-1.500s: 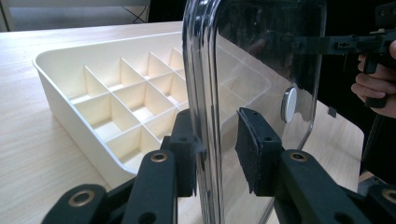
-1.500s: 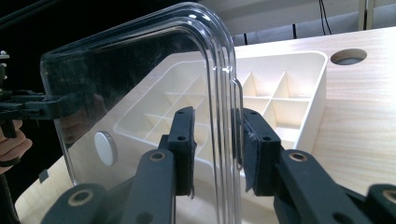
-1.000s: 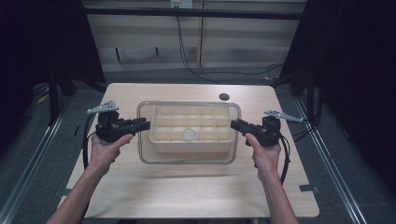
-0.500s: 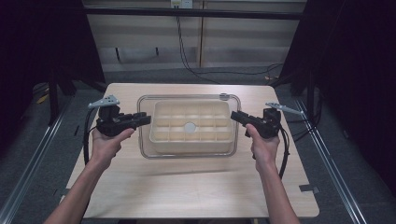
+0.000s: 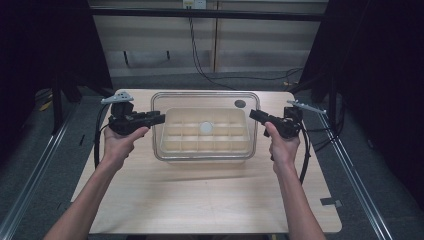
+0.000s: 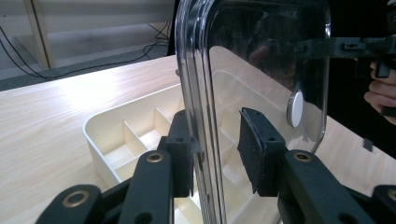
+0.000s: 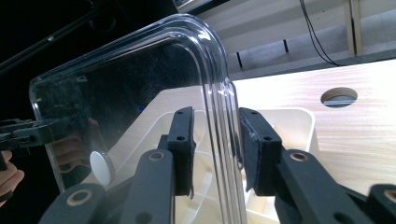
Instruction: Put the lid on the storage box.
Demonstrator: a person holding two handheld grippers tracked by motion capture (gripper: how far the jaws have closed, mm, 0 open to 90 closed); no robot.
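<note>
A clear plastic lid (image 5: 205, 94) hangs over a cream compartment tray (image 5: 172, 145) on the wooden table (image 5: 210, 200). My left gripper (image 5: 159, 119) is shut on the lid's left rim and my right gripper (image 5: 252, 115) on its right rim. In the left gripper view the lid (image 6: 261, 56) stands on edge between the jaws of the left gripper (image 6: 217, 144), above the tray (image 6: 121, 140). The right gripper view has the lid's rim (image 7: 219, 93) pinched in my right gripper (image 7: 215, 140). A white round knob (image 5: 205, 128) sits at the lid's middle.
A round hole (image 5: 240, 103) is cut in the table behind the tray at the right. Cables trail from both grippers over the table's side edges. Bare tabletop lies between the tray and the near edge. Dark frames and rails flank the table.
Both hands have risen and moved away from the person, carrying the lid up off the tray. The tray stays on the table.
</note>
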